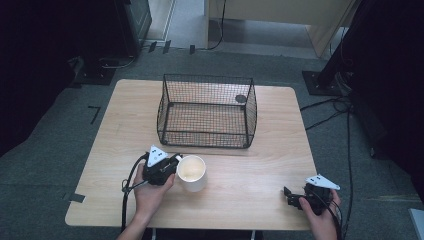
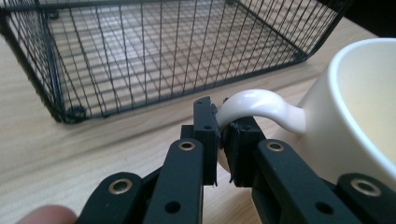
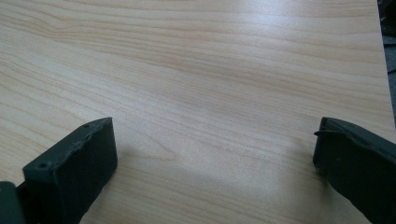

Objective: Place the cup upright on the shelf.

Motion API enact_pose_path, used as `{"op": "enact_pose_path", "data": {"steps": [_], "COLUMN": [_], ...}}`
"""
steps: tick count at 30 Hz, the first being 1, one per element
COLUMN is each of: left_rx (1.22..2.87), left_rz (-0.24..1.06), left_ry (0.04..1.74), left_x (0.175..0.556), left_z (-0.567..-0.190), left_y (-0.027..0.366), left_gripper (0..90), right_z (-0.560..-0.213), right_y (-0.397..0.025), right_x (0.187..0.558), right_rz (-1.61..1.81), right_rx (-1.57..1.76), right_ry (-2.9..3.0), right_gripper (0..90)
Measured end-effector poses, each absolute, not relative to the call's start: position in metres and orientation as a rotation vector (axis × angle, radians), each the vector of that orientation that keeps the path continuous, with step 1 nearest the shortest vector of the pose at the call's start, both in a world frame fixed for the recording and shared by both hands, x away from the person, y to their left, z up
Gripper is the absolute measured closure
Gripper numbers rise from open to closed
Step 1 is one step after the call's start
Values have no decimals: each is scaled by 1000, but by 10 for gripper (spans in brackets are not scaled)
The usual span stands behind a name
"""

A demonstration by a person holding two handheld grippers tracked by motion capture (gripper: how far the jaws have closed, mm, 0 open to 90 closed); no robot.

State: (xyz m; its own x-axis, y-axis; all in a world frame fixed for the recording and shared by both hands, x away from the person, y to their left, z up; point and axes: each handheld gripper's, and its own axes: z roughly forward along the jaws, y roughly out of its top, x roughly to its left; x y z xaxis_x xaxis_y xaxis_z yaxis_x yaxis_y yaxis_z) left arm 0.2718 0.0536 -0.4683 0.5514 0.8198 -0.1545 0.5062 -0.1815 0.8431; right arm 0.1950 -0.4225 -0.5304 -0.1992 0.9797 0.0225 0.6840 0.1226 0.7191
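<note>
A cream mug (image 1: 192,173) stands upright on the wooden table (image 1: 250,165), just in front of a black wire basket (image 1: 207,111). My left gripper (image 1: 175,162) is at the mug's left side, shut on its curved handle (image 2: 254,105); in the left gripper view the two jaws pinch the handle's end, with the mug body (image 2: 355,116) to the right. The basket (image 2: 154,51) is empty and lies just beyond. My right gripper (image 1: 290,196) rests near the table's front right corner, jaws wide apart over bare wood (image 3: 201,93), holding nothing.
The basket sits at the table's middle back. A dark round mark (image 1: 241,98) shows on the tabletop behind the basket's right rear corner. Cables (image 1: 330,107) trail on the grey floor to the right, and dark equipment stands at both sides.
</note>
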Motion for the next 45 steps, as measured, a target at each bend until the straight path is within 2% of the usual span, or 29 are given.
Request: {"op": "enact_pose_path", "data": {"steps": [19, 45], "left_rx": [1812, 1790], "left_rz": [472, 523], "left_ry": [1031, 1060], "left_x": [291, 349], "left_z": [-407, -382], "left_y": [30, 5], "left_gripper": [856, 858], "right_z": [-530, -530], "right_y": [-422, -422], "right_x": [195, 195], "right_rz": [849, 848], "right_rx": [1607, 1606], "right_ry": [1942, 1943], "right_gripper": [0, 0]}}
